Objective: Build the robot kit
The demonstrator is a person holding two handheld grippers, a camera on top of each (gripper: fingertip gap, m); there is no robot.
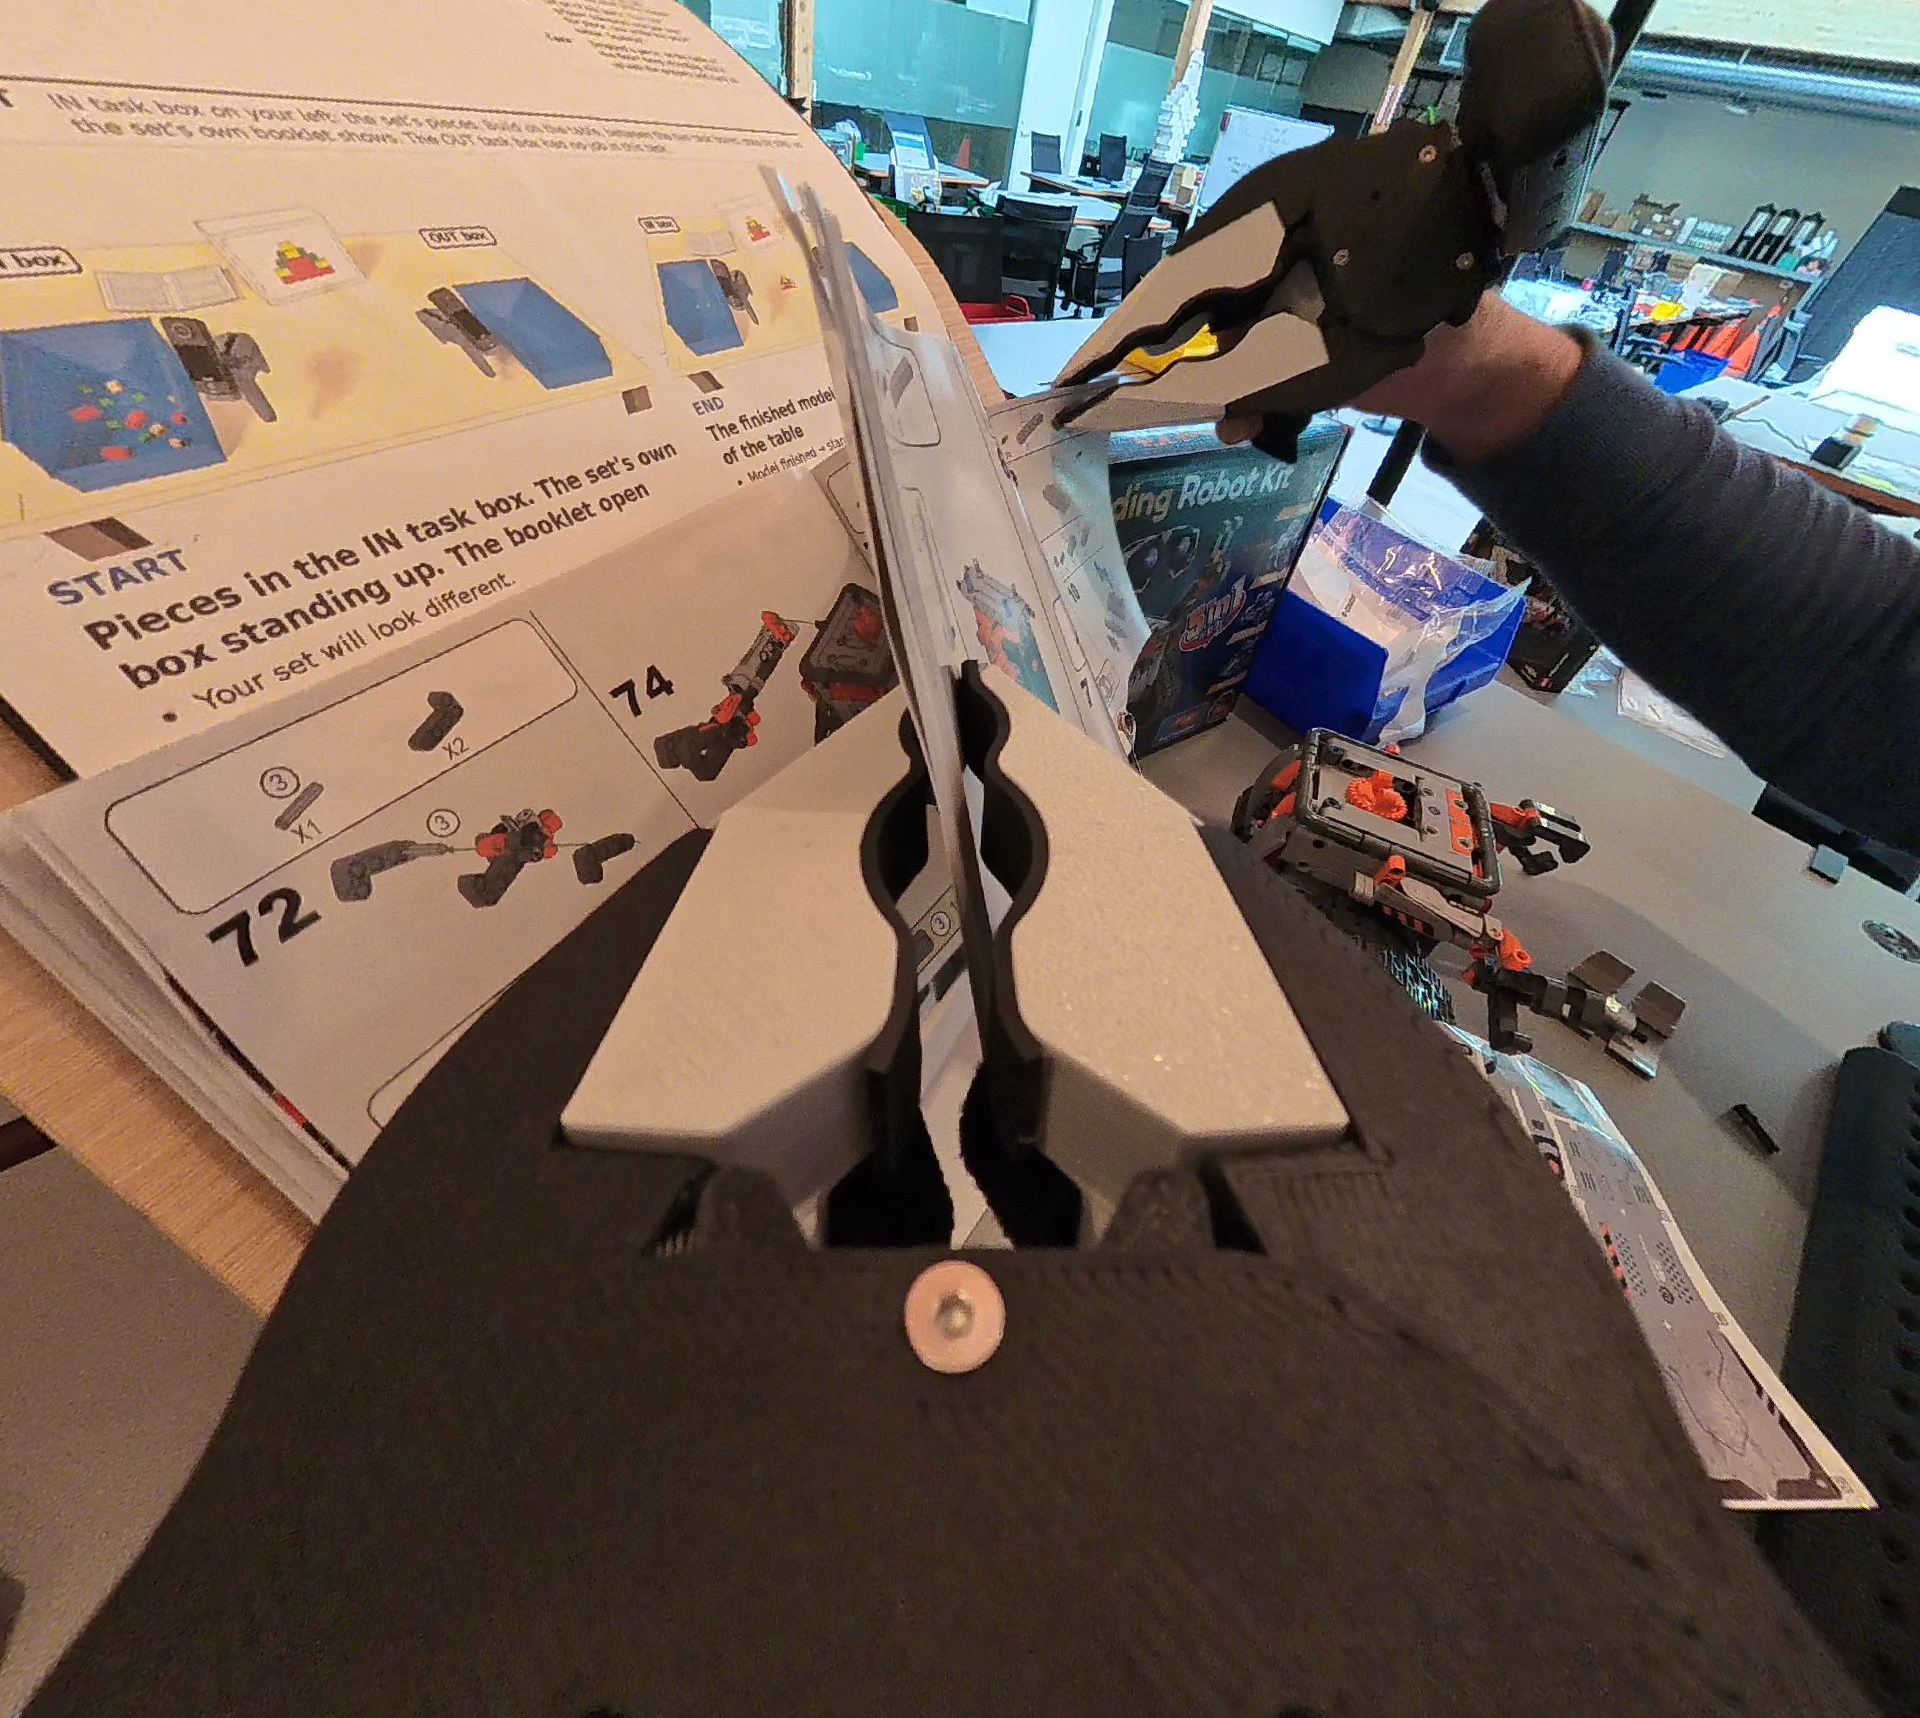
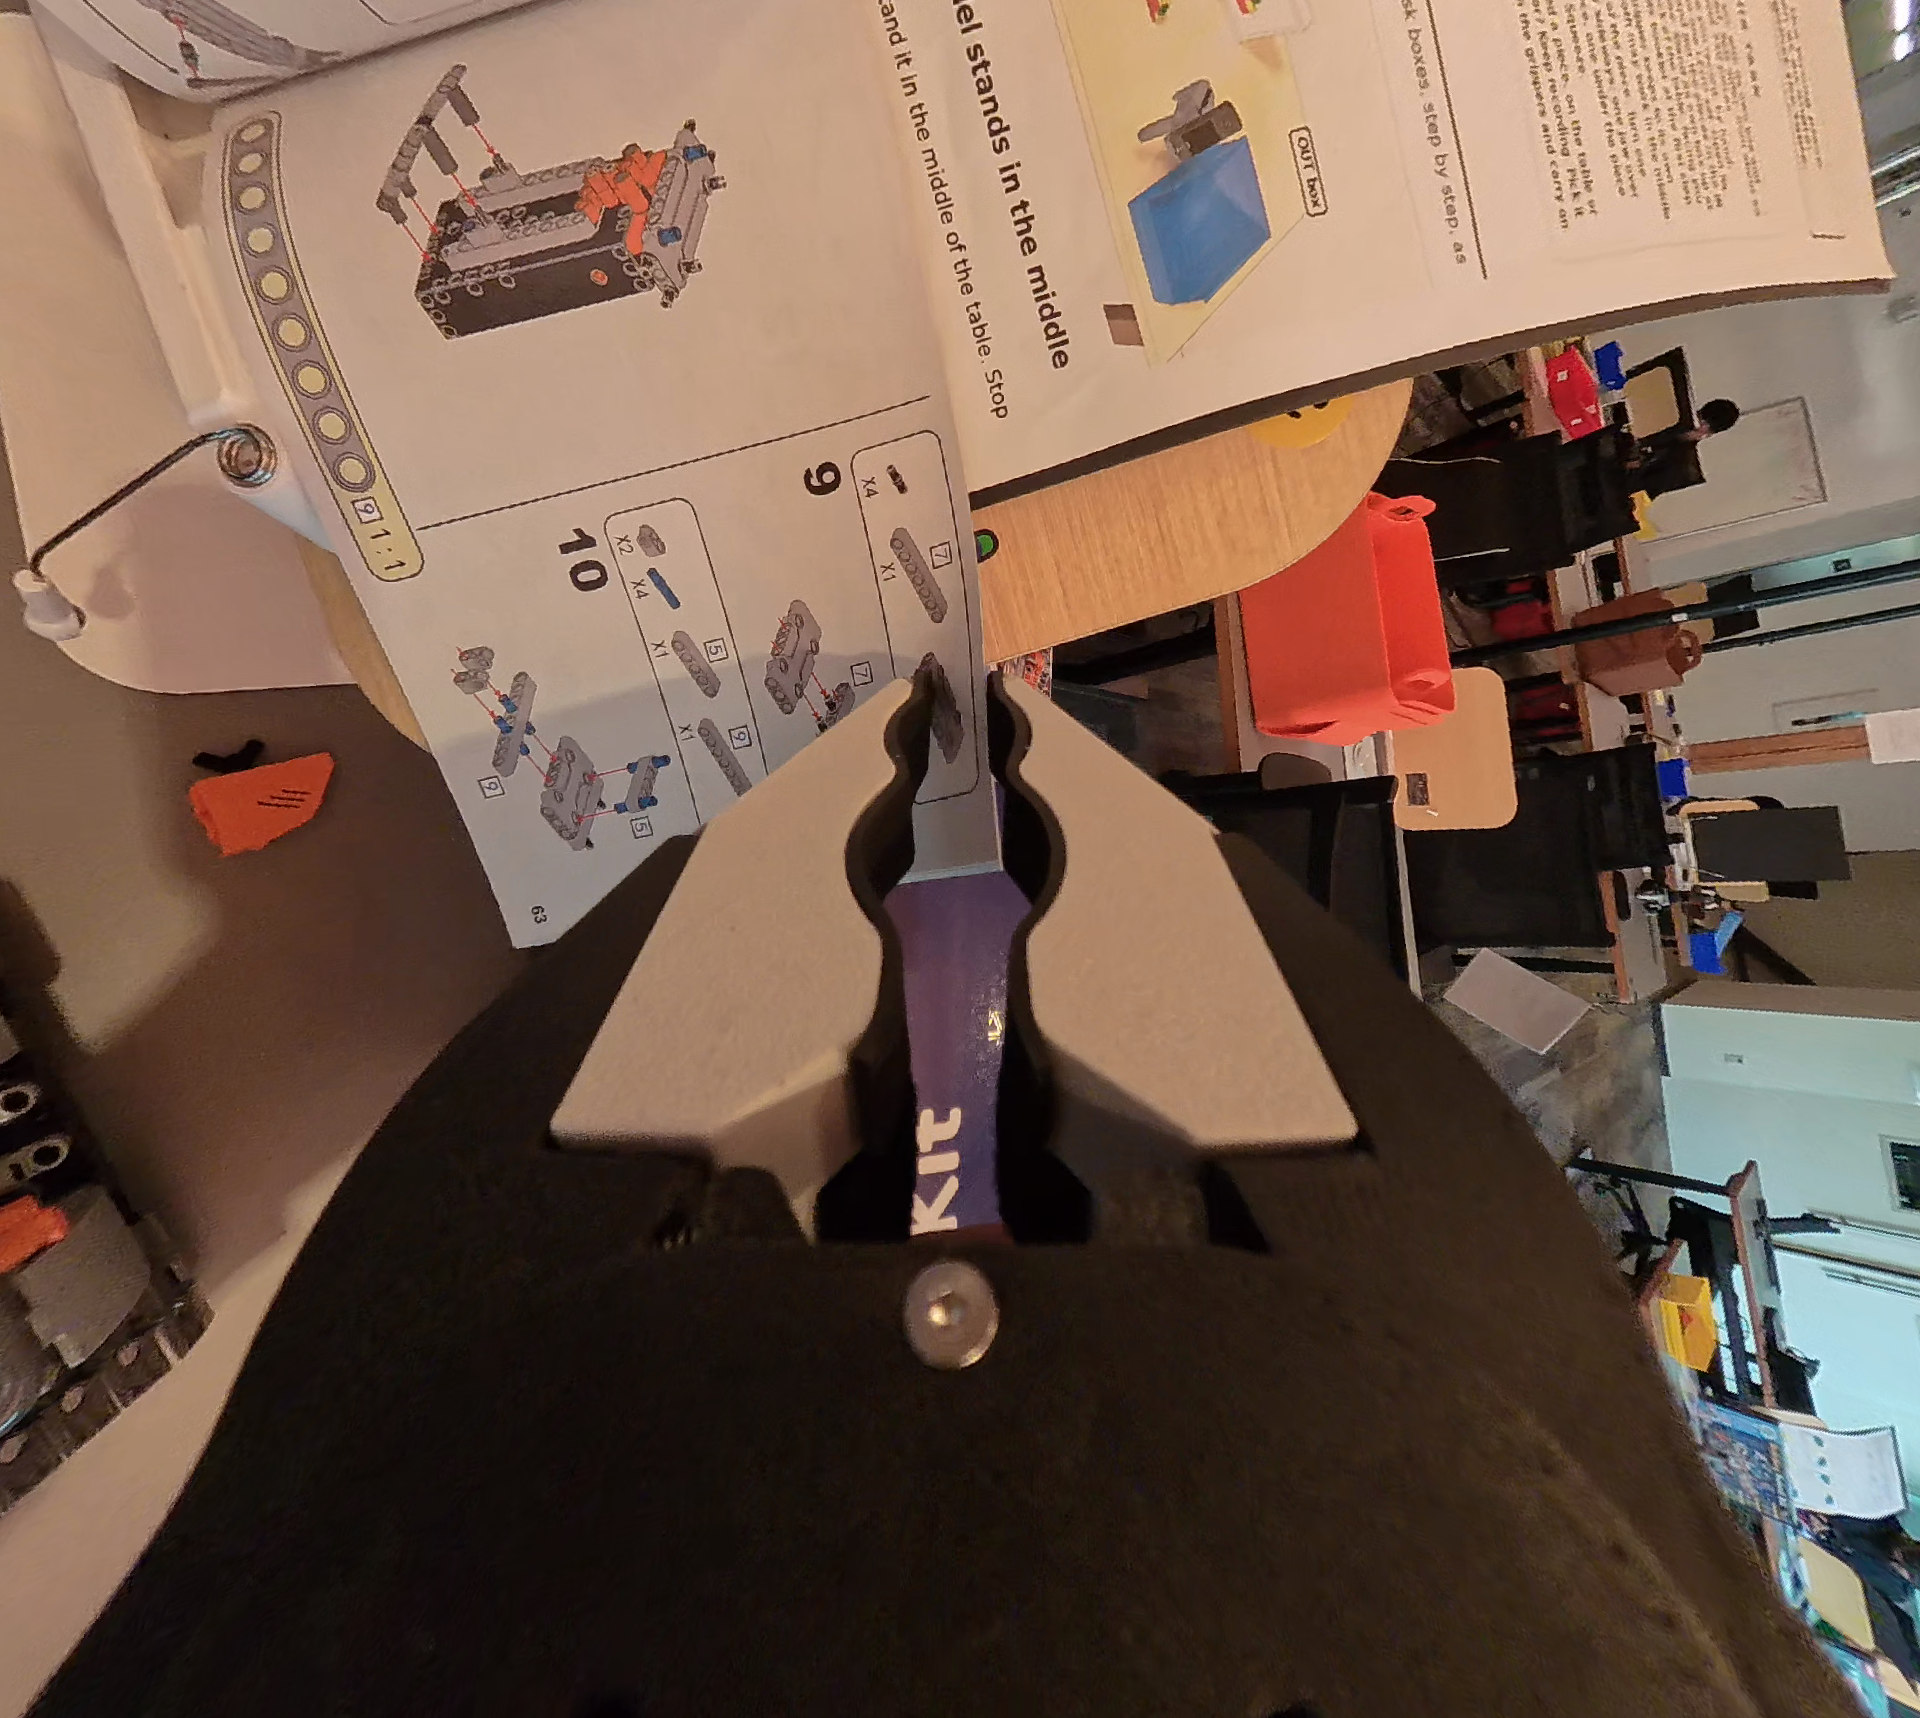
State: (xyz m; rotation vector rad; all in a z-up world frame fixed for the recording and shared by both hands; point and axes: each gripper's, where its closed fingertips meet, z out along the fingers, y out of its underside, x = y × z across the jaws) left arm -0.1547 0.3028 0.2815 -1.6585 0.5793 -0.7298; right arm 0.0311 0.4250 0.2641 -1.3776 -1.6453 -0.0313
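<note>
Left tongs (image 1: 961,712) pinch thin, floppy booklet pages (image 1: 914,463); right tongs (image 2: 951,702) clamp another page's edge (image 2: 951,733).

two tongs (image 1: 951,712) (image 2: 951,692), one booklet (image 1: 436,847), one blue bin (image 1: 1351,660)
</note>
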